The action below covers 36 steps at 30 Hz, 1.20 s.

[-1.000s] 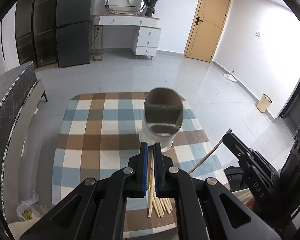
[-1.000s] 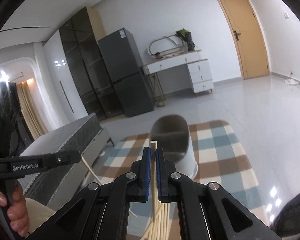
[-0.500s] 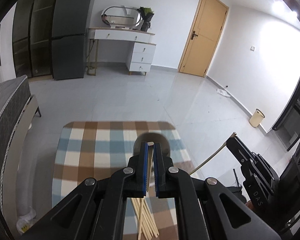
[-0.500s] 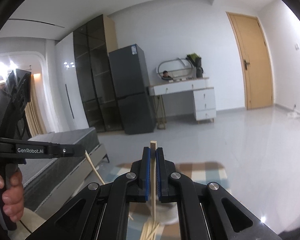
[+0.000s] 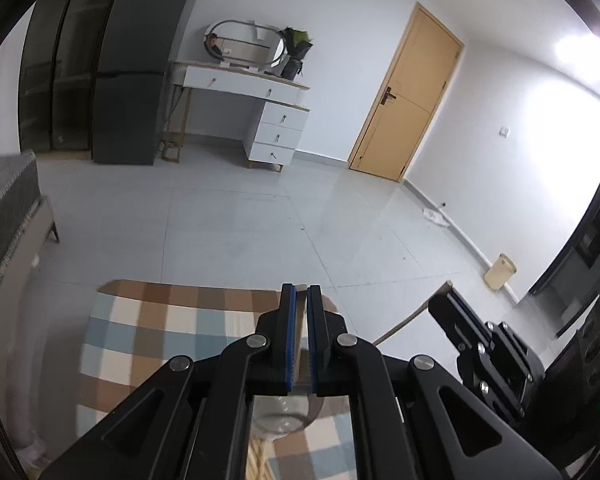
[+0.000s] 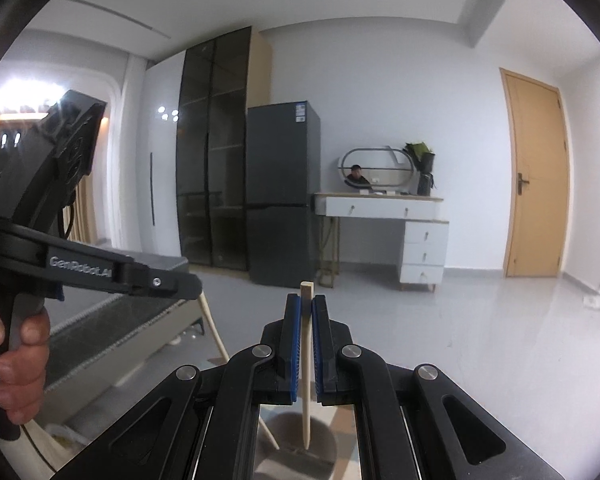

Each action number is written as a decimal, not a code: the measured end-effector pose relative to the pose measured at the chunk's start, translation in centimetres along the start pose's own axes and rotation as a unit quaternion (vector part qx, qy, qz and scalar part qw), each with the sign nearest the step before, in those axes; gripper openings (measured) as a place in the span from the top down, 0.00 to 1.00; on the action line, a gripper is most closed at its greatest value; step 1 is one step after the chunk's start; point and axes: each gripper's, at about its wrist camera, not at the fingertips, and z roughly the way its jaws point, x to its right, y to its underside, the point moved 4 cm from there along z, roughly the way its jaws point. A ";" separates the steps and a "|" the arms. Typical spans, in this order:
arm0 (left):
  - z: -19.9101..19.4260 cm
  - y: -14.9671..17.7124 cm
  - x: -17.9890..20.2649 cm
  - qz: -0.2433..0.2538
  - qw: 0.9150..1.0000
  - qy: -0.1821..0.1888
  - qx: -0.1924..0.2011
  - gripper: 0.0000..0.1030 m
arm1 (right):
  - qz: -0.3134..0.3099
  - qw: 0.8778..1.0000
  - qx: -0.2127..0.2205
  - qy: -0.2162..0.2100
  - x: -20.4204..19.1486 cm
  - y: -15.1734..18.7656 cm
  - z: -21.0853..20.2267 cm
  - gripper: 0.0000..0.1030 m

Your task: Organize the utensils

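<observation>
My right gripper [image 6: 306, 306] is shut on a wooden chopstick [image 6: 306, 368] that points down into the holder cup [image 6: 300, 438] below it. My left gripper [image 5: 301, 296] is shut on another chopstick; in the right wrist view that stick [image 6: 216, 338] slants down from the left gripper [image 6: 180, 284] toward the cup. In the left wrist view the cup [image 5: 286, 412] sits under the jaws on the checked tablecloth [image 5: 148, 332]. The right gripper [image 5: 444, 304] shows at the right with its chopstick [image 5: 404, 322].
More chopsticks [image 5: 258, 462] lie on the cloth near the bottom edge. Around the table are a bed [image 5: 8, 216] at left, a fridge [image 5: 140, 64], a white dresser [image 5: 256, 112], a door [image 5: 404, 96] and a small bin [image 5: 499, 276].
Both grippers have risen and tilted up with their chopsticks; the cup has dropped from mid-frame to below the jaws, and the table has sunk low in both views.
</observation>
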 end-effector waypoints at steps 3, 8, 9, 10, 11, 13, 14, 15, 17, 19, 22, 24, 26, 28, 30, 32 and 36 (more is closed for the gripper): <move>2.0 0.1 -1.5 -0.024 1.000 0.006 -0.002 0.99 | -0.016 1.000 -0.016 0.000 0.2 0.9 1.7 0.95; 5.0 0.9 -3.2 -0.056 0.998 0.010 -0.012 0.99 | -0.027 0.999 -0.035 -0.002 0.5 2.4 3.6 0.95; 5.4 1.1 -3.5 -0.061 0.998 0.012 -0.017 0.99 | -0.028 0.999 -0.042 -0.005 0.5 2.8 4.0 0.95; 5.6 1.2 -3.4 -0.064 0.998 0.014 -0.020 0.99 | -0.031 0.998 -0.048 -0.009 0.3 3.1 4.4 0.95; 6.1 1.5 -3.7 -0.070 0.997 0.017 -0.025 0.99 | -0.034 0.998 -0.051 -0.011 0.3 3.1 4.7 0.95; 6.7 1.8 -3.8 -0.073 0.997 0.014 -0.033 0.99 | -0.047 0.997 -0.065 -0.021 -0.2 4.0 5.4 0.95; 7.0 2.1 -4.0 -0.076 0.996 0.019 -0.038 0.99 | -0.049 0.996 -0.070 -0.025 -0.1 4.2 5.7 0.95; 7.3 2.4 -4.2 -0.080 0.996 0.018 -0.043 0.99 | -0.053 0.995 -0.078 -0.028 -0.3 4.6 6.0 0.95; 7.7 2.7 -4.5 -0.088 0.995 0.019 -0.053 0.99 | -0.059 0.994 -0.088 -0.029 -0.5 5.8 6.2 0.95; 8.0 2.9 -4.6 -0.092 0.994 0.021 -0.063 0.99 | -0.062 0.993 -0.099 -0.030 -0.8 6.8 6.4 0.95; 8.5 3.4 -4.4 -0.089 0.992 0.029 -0.090 0.99 | -0.062 0.990 -0.115 -0.043 -1.2 8.0 6.5 0.95; 8.7 3.5 -4.4 -0.087 0.990 0.022 -0.110 0.91 | -0.059 0.990 -0.122 -0.050 -1.4 8.3 6.5 0.95; 8.2 3.6 -4.8 -0.087 0.990 0.007 -0.108 0.75 | -0.054 0.990 -0.121 -0.051 -1.5 8.4 6.0 0.89; 7.0 3.5 -4.9 -0.086 0.992 0.005 -0.093 0.64 | -0.040 0.991 -0.123 -0.032 -1.0 8.2 5.7 0.72; 5.4 3.6 -4.8 -0.066 0.995 -0.018 -0.077 0.51 | -0.001 0.993 -0.119 -0.024 -0.1 8.1 4.9 0.66; 4.2 3.9 -4.9 -0.049 0.995 -0.048 -0.069 0.45 | 0.037 0.992 -0.119 -0.018 0.7 8.0 4.0 0.65; 2.3 4.7 -5.3 -0.037 0.995 -0.075 -0.056 0.40 | 0.079 0.991 -0.110 -0.012 1.0 7.8 1.7 0.48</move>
